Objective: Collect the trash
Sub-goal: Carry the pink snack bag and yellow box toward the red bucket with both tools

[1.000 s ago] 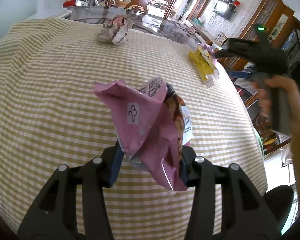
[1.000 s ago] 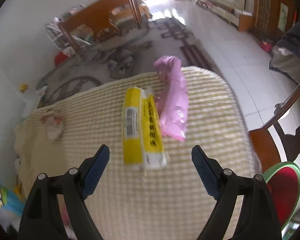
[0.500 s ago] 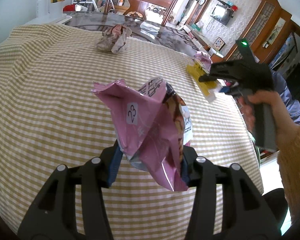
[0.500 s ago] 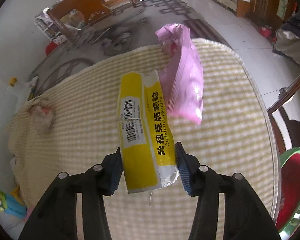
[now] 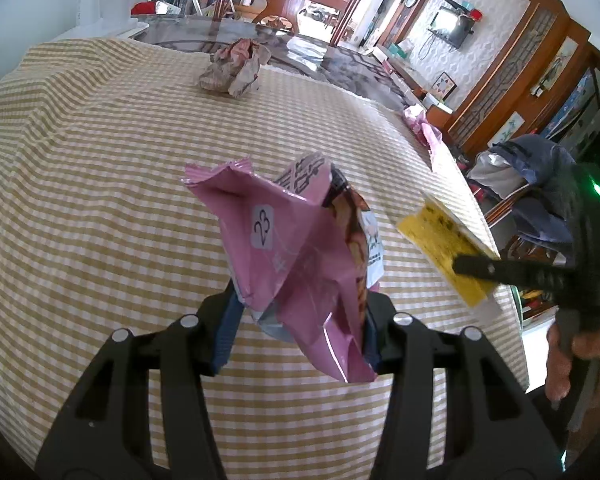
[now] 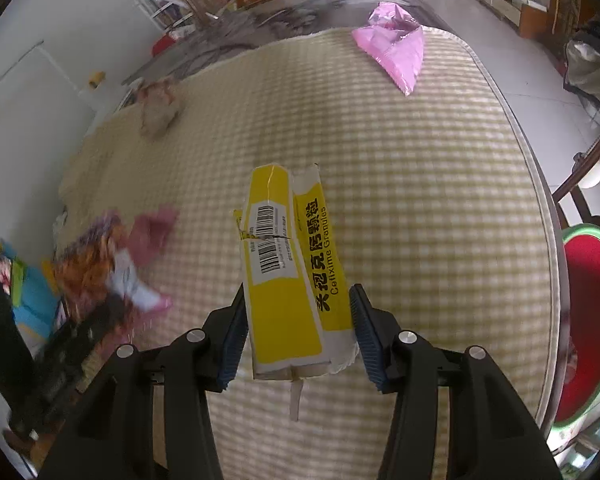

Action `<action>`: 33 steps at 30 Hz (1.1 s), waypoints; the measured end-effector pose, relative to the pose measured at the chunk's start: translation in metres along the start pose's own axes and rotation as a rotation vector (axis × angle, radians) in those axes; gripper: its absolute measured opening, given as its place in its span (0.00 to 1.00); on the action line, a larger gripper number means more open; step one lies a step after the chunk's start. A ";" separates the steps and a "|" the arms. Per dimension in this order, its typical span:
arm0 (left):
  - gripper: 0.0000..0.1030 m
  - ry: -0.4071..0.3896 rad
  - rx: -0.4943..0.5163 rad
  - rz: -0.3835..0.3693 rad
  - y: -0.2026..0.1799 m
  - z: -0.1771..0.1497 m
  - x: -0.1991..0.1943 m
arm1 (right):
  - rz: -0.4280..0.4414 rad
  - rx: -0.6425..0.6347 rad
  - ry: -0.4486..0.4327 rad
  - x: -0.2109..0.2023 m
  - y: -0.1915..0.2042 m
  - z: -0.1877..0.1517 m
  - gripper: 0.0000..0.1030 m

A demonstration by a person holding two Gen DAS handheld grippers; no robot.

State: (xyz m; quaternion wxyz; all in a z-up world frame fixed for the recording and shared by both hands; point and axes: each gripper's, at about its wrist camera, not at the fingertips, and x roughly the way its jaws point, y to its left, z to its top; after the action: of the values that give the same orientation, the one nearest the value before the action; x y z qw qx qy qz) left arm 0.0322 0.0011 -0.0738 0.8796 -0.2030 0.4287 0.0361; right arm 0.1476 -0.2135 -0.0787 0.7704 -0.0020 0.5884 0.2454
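Pink snack wrapper clamped in left tool, lifted clear of the checked cloth on the bench; crumpled body stands up above the pads, likely gripped low so the loose foil does not slip.

Flattened yellow medicine box pinched between pads of right tool, long axis pointing away, raised off the cloth. In the left view its yellow end shows at right, edge-on, near the wrapper but apart.

Both tools loaded, so a drop-off seems the next need; no bin identifiable.

Left to collect: crumpled paper wad at far edge of bench; pink plastic bag at far right corner. Red-seated stool beside bench at right.
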 end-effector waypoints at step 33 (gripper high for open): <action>0.51 0.052 0.012 0.002 -0.002 -0.005 0.018 | -0.017 0.006 -0.038 -0.002 -0.004 -0.024 0.48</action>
State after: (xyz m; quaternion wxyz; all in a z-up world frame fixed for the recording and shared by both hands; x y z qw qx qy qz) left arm 0.0404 -0.0051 -0.0901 0.8694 -0.1982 0.4517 0.0289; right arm 0.1269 -0.2247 -0.0858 0.7835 -0.0002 0.5745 0.2369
